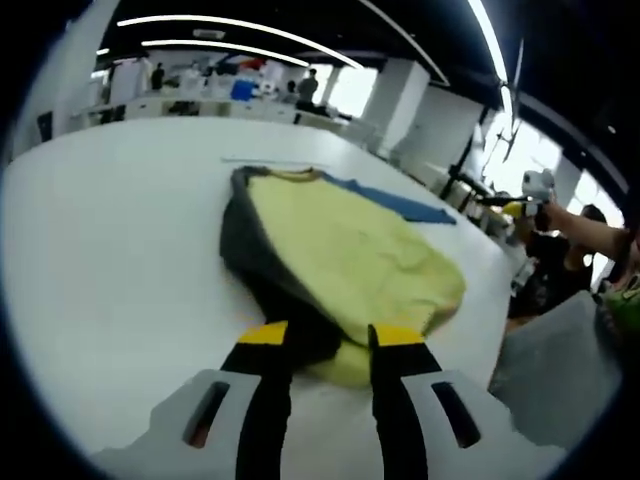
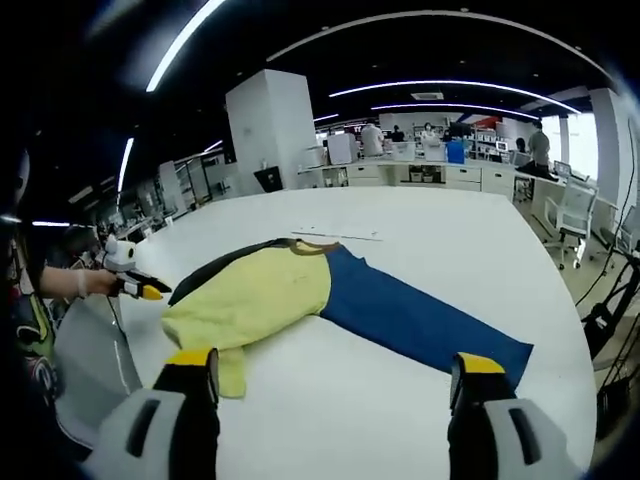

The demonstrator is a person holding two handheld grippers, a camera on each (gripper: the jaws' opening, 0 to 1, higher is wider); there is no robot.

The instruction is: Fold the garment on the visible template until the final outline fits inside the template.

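fingers [image 1: 283, 345] of the left gripper [image 1: 330, 340] are standing a little apart, yellow-tipped, hovering at the near hem of the garment [image 1: 340, 250] and holding nothing. fingers [image 2: 192, 365] of the right gripper [image 2: 335, 365] are spread wide, empty, hanging over bare white counter [image 2: 340, 420] on the near side of the garment. the garment [image 2: 300, 290] is lying flat on the counter [image 1: 110, 230], its yellow body partly folded over itself, with a dark grey part showing along one edge and a blue part [image 2: 420, 320] stretching out flat from the yellow body. beyond the garment's collar, a thin pale line [image 2: 335, 235] is lying on the counter. in the right gripper view the left gripper [image 2: 135, 285] is showing beside the garment's yellow end, held by a person's hand [image 2: 95, 283].
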